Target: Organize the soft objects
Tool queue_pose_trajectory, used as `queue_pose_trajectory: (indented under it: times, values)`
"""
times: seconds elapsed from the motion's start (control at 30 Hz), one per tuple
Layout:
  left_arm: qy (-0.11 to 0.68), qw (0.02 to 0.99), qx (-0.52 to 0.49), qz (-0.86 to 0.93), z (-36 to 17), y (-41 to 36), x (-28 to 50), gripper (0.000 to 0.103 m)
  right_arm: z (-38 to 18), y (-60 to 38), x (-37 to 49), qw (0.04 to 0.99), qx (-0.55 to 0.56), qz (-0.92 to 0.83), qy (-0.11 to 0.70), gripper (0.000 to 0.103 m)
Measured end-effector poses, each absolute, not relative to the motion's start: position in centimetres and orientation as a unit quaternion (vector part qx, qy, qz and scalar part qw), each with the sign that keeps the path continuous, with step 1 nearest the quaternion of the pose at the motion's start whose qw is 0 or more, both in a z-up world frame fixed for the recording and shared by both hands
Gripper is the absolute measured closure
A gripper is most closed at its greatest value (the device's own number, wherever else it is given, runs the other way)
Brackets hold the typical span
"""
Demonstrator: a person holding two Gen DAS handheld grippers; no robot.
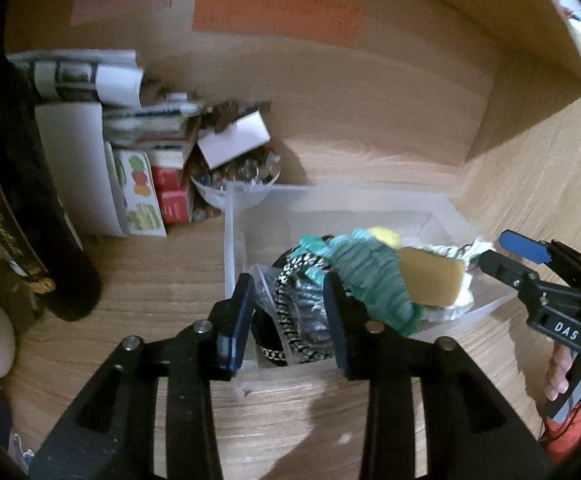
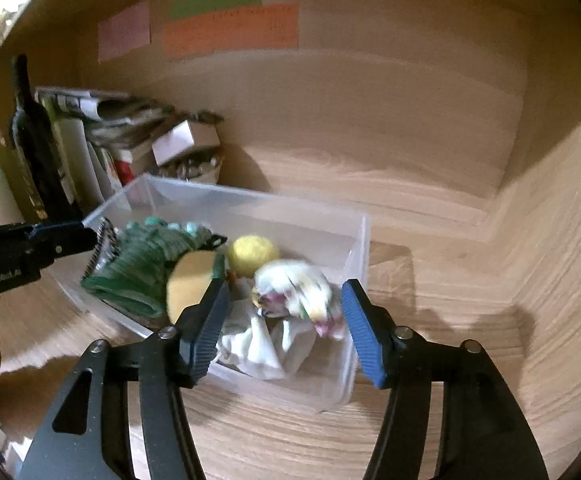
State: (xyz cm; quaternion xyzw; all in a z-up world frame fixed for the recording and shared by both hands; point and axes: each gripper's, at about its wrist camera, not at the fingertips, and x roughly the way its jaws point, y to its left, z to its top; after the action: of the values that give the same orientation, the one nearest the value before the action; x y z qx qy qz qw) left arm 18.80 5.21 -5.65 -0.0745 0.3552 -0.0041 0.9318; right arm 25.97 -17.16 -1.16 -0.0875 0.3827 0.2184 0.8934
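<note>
Clear plastic bin [image 2: 250, 208] of soft things beneath both tongs, left [image 1: 290, 320] and right [image 2: 282, 328], each parted, empty.

The writing on the orange paper [image 2: 230, 32] on the back wall is too blurry to read. The green knitted thing [image 1: 370, 276] hides part of the yellow ball [image 1: 384, 235]. The dark bottle [image 1: 22, 200] is cut off by the picture's left edge.
</note>
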Motion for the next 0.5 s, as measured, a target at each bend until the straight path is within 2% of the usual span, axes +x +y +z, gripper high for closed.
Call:
queue_pose_trajectory:
  times: [0.27,0.33,0.5]
  values:
    - [0.280,0.958,-0.056,-0.006,-0.6,3.0,14.7,0.063,3.6,-18.2,23.0,0.913,-0.056,0.241,0.325,0.047]
    - [0.256,0.965,-0.049,-0.003,0.6,2.3,13.5,0.055,5.2,-18.4,21.6,0.920,-0.047,0.248,0.300,0.047]
    - [0.211,0.976,-0.044,-0.006,2.8,1.1,10.7,0.044,7.9,-18.9,18.8,0.930,-0.029,0.263,0.257,0.047]
